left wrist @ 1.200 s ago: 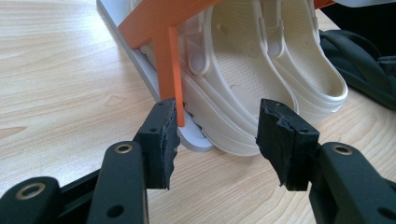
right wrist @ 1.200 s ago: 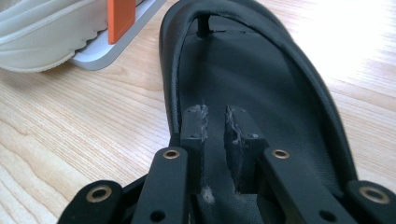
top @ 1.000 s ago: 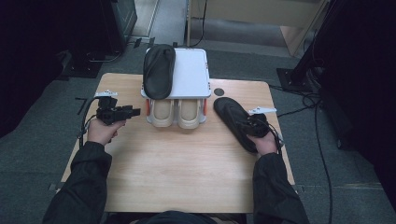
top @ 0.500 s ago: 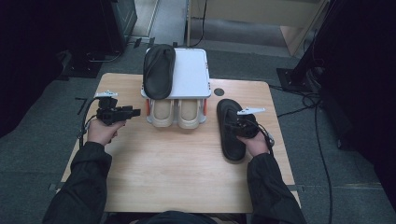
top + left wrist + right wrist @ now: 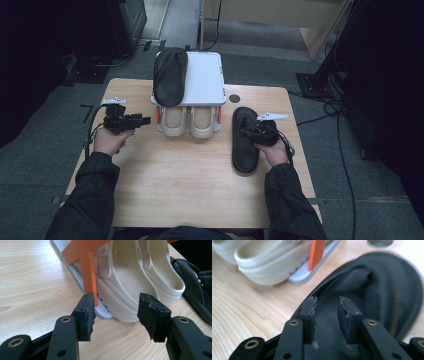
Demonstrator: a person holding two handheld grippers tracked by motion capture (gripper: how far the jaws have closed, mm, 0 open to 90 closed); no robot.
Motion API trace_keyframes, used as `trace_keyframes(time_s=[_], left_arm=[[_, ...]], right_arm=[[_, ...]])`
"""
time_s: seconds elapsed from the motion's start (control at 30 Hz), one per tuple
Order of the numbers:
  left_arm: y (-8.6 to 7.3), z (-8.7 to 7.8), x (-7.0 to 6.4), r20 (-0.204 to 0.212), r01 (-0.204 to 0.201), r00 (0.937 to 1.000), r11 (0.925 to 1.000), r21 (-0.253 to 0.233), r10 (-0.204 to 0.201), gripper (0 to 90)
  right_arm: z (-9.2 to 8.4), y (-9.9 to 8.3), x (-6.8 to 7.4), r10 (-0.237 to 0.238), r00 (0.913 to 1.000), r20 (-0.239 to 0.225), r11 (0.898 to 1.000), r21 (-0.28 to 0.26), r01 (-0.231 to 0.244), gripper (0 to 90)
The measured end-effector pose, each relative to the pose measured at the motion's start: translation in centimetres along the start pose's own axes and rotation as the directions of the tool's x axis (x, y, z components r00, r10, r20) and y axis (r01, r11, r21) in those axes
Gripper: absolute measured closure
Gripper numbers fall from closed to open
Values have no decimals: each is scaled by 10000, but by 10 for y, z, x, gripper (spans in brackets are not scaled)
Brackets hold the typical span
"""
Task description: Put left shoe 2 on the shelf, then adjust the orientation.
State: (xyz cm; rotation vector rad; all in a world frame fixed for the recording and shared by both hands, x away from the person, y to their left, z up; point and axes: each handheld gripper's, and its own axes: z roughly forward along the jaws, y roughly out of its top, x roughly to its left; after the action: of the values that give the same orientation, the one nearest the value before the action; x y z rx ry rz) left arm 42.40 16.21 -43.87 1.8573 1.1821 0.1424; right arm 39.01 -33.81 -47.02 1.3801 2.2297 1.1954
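Right gripper (image 5: 248,133) over black slipper (image 5: 245,145) on table (image 5: 190,180) — jaws just opening, slipper released; left gripper (image 5: 145,120) open, empty.

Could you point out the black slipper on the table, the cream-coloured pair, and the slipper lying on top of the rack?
black slipper (image 5: 244,150): high view, heel half of its sole.
cream pair (image 5: 189,120): high view, where the two meet.
slipper on the rack (image 5: 170,75): high view, middle of its upper.

A: The table (image 5: 190,190) looks like pale wood with a smooth, faintly satin grain. And the black slipper (image 5: 382,297)?

B: Matt, soft-looking rubber or foam. The cream clogs (image 5: 135,282) are smooth moulded plastic with a slight sheen; the rack (image 5: 205,80) is flat white with glossy orange struts
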Motion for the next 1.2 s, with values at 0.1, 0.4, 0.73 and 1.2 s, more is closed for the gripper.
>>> trace_keyframes(time_s=[0.1, 0.4, 0.73, 1.2], left_arm=[[0, 0, 0, -2, 6, 10000, 10000, -13, -6, 475], [-2, 0, 0, 9, -8, 10000, 10000, 29, 8, 474], [-2, 0, 0, 50, -15, 10000, 10000, 17, 15, 475], [-1, 4, -1, 129, 34, 9999, 10000, -12, -34, 477]], right_arm=[[-9, 2, -5, 4, 9998, 188, 9993, -362, 3, 649], [-14, -4, -22, 154, 9972, 727, 9988, -471, -120, 582], [-1, -16, -32, 369, 9950, 931, 9993, 26, -373, 573], [7, -18, -30, 835, 9881, 1292, 9961, 163, -863, 665]])
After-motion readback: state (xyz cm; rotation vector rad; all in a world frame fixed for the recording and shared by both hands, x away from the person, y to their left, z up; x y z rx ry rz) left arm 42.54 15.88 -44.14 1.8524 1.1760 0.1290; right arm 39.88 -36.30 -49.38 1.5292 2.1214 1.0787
